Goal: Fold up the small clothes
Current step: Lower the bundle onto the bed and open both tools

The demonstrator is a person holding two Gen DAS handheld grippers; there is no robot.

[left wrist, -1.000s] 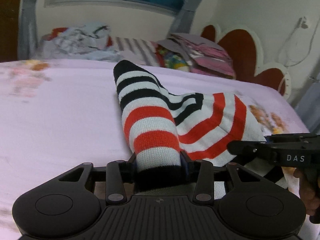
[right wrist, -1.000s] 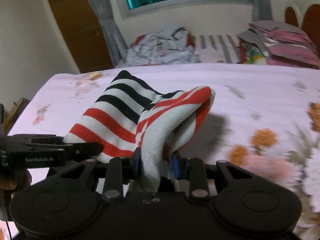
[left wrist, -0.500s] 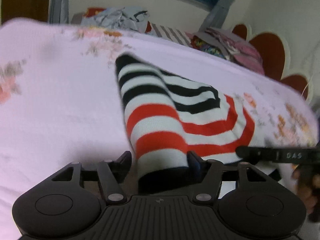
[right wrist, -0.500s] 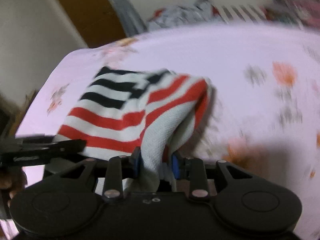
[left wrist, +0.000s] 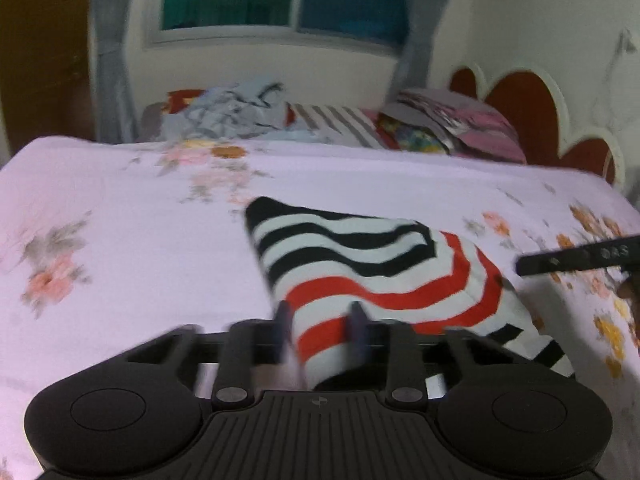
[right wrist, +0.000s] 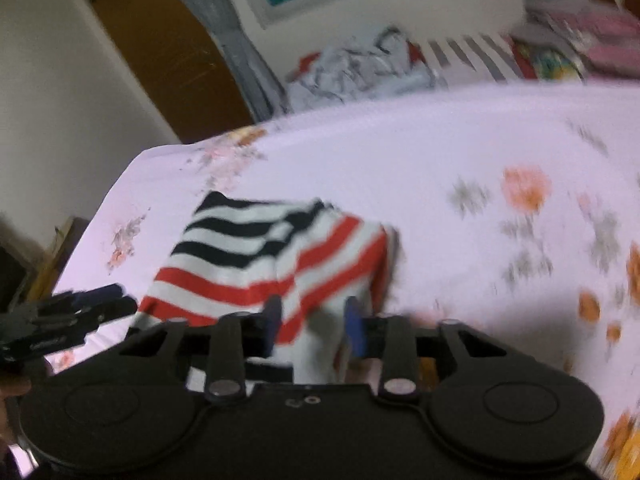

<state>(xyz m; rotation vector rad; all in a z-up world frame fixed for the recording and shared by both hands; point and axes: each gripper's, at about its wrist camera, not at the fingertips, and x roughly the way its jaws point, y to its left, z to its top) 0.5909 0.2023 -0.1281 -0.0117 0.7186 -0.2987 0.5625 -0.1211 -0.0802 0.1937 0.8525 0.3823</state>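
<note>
A small knit garment with black, red and white stripes lies folded over on the pink floral bed sheet. Its near left end sits between the fingers of my left gripper, whose jaws are closing on the cloth. In the right wrist view the garment shows its white inner side at the near right corner. My right gripper is shut on that corner. Each gripper shows in the other's view: the right gripper at the right edge, the left gripper at the lower left. Both views are blurred.
A loose pile of clothes and a stack of folded pink things lie along the far side of the bed. A red scalloped headboard stands at the right. A brown door is beyond the bed's left edge.
Both grippers have drawn back across the bed and the garment now lies lower and flatter. My left jaws widened around the cuff, then narrowed onto the cloth. The right grip is unchanged.
</note>
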